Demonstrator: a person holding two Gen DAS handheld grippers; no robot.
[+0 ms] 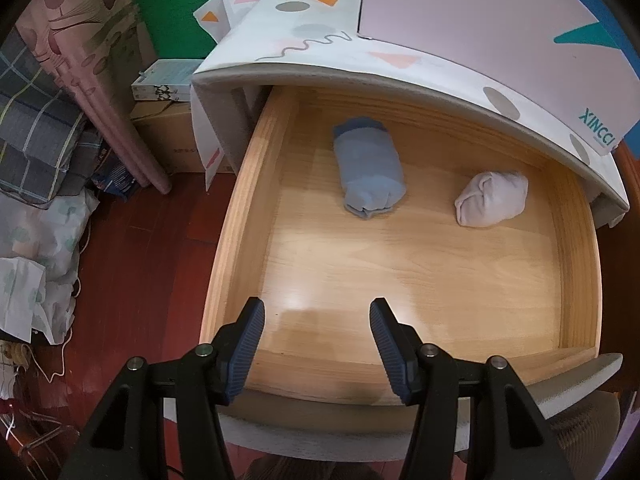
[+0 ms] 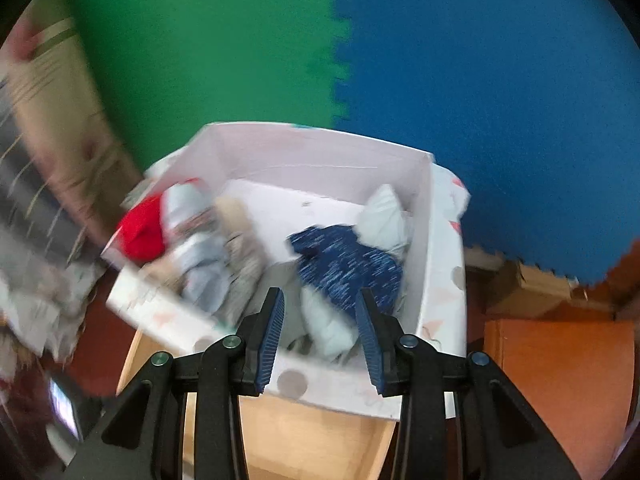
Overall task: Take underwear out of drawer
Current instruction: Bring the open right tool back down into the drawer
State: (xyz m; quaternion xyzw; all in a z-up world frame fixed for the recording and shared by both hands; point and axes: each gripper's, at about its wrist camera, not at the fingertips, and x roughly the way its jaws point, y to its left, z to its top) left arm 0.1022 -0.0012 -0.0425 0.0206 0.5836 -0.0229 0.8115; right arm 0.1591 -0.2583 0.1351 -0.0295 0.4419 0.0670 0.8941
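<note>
— While the left claw (image 1: 317, 312) hangs over the front of the drawer (image 1: 248, 184), what lies inside it?

— Two rolled bundles of underwear on the wooden bottom. A blue roll (image 1: 368, 172) lies toward the back, left of the middle, and a pale pink roll (image 1: 491, 198) lies to its right, well apart from it. Neither touches the drawer walls.

— Does the left claw grip either of them?

— No. Its jaws stand apart with nothing between them, only bare wood below, and both rolls lie farther back, clear of the blue pads.

— And what sits above the drawer?

— The desk (image 1: 320, 40) top, covered with a white cloth printed with grey dots and orange triangles. A white box (image 1: 480, 20) with teal lettering stands on it at the right.

— What does the right wrist view show?

— The right claw (image 2: 320, 312) is over that white box (image 2: 320, 152), looking down into it. The picture is blurred at the left. Inside the box lie several pieces: a dark blue speckled piece (image 2: 348, 264) near the middle, pale mint pieces (image 2: 384, 216) beside and beneath it, and at the left a red piece (image 2: 142, 232) next to grey and beige ones.

— Is the right claw gripping anything?

— No. Its jaws are parted and empty, the pads touching no cloth, and the speckled piece lies below them in the box.

— What is behind?

— Foam wall mats, green (image 2: 208, 48) at the left and blue (image 2: 480, 80) at the right.
</note>
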